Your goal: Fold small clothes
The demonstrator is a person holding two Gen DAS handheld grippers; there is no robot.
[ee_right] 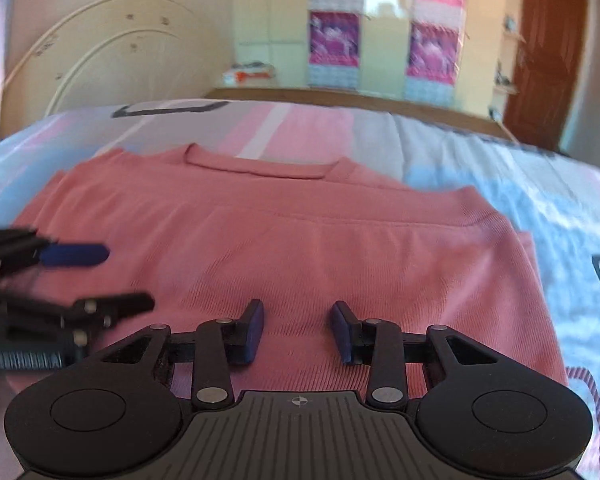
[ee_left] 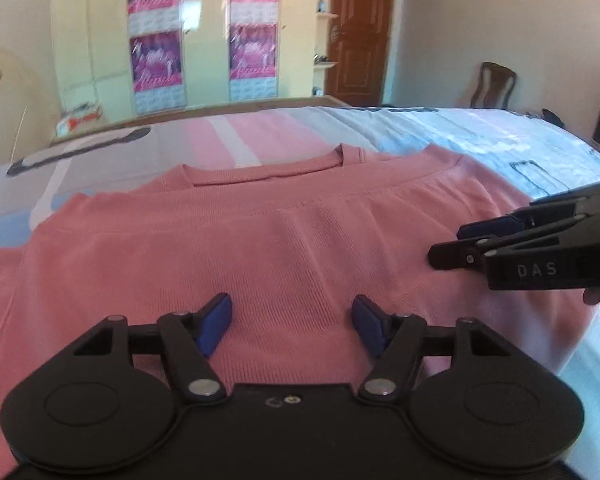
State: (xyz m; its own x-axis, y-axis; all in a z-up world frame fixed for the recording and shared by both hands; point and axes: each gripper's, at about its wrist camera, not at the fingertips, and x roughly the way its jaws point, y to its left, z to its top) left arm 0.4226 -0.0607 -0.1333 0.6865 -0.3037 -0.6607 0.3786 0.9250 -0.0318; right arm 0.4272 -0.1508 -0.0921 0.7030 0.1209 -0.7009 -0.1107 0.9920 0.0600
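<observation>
A pink knit top [ee_left: 260, 248] lies on the bed, folded, with its neckline [ee_left: 268, 168] at the far side. It also shows in the right wrist view [ee_right: 320, 256]. My left gripper [ee_left: 292, 324] is open and empty, just above the near part of the top. My right gripper [ee_right: 298, 330] is open and empty above the near part too. The right gripper shows from the side at the right of the left wrist view [ee_left: 460, 244]. The left gripper shows blurred at the left of the right wrist view [ee_right: 100, 276].
The bed sheet [ee_left: 480, 140] is pale blue, pink and white with dark prints. A wooden bed frame [ee_left: 220, 110] runs along the far side. Behind stand a wardrobe [ee_left: 204, 36], a brown door [ee_left: 360, 28] and a chair [ee_left: 494, 84].
</observation>
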